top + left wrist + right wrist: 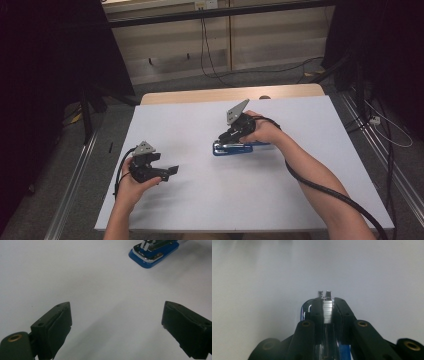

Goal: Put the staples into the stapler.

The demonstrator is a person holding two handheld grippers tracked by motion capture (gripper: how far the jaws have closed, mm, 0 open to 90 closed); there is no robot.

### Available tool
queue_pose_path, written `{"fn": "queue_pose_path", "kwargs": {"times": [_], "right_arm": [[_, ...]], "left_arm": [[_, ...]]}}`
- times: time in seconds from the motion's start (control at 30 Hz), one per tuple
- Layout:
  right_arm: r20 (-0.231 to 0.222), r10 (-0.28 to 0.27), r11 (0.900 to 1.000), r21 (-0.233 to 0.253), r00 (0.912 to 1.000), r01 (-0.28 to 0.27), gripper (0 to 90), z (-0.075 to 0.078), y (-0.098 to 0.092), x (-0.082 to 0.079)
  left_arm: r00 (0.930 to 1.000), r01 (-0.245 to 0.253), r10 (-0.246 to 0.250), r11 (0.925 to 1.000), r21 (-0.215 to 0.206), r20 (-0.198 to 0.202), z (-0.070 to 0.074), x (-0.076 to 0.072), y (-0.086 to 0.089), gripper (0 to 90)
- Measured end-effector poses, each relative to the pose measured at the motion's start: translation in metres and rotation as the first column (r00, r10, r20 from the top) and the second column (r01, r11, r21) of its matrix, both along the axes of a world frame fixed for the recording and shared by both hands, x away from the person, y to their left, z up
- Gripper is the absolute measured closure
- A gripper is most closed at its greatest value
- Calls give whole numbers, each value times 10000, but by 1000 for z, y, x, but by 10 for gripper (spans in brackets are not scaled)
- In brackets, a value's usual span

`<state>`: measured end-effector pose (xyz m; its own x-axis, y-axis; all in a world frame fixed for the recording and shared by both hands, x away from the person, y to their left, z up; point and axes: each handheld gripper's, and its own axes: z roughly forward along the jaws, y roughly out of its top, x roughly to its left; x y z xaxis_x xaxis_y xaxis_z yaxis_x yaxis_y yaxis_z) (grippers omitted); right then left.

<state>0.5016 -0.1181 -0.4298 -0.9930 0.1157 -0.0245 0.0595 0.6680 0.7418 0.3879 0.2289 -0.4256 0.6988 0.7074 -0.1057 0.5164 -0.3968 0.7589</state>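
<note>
Blue stapler (234, 148) lies mid-table on the white sheet (200, 200), and the right gripper (231, 137) has its jaws clamped on the metal staple track (327, 311). Looks like a loading step. Left gripper (172, 171) waits well apart, jaws spread; next it should steady the base.

Our two grippers are black: the left gripper (170, 171) carries a grey three-cornered plate at its 12 o'clock, as does the right gripper (223, 140). Brass-ringed screw holes dot the jaws. Black cables trail toward 6 o'clock along bare forearms.
</note>
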Motion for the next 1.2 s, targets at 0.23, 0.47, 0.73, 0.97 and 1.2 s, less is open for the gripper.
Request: {"fn": "queue_pose_path", "kwargs": {"times": [0.23,0.47,0.73,0.97,1.2], "right_arm": [[44,73,9999,-92,10000,-73,792,0,1,-1],[-21,59,10000,-19,10000,-59,792,-1,2,0],[-182,-37,10000,80,9998,39,790,-2,5,0],[-279,-98,9999,98,9996,101,789,-3,6,1],[-242,-455,9988,167,9987,459,695,-3,6,0]], "left_arm": [[10000,2,-2,10000,29,7,0,0,0,95],[10000,17,-16,10000,30,-14,-1,1,0,95],[10000,20,-20,10000,33,0,0,1,0,95],[10000,54,-54,10000,65,-47,-1,1,0,95],[10000,53,-52,10000,40,-48,-1,1,-1,95]]}}
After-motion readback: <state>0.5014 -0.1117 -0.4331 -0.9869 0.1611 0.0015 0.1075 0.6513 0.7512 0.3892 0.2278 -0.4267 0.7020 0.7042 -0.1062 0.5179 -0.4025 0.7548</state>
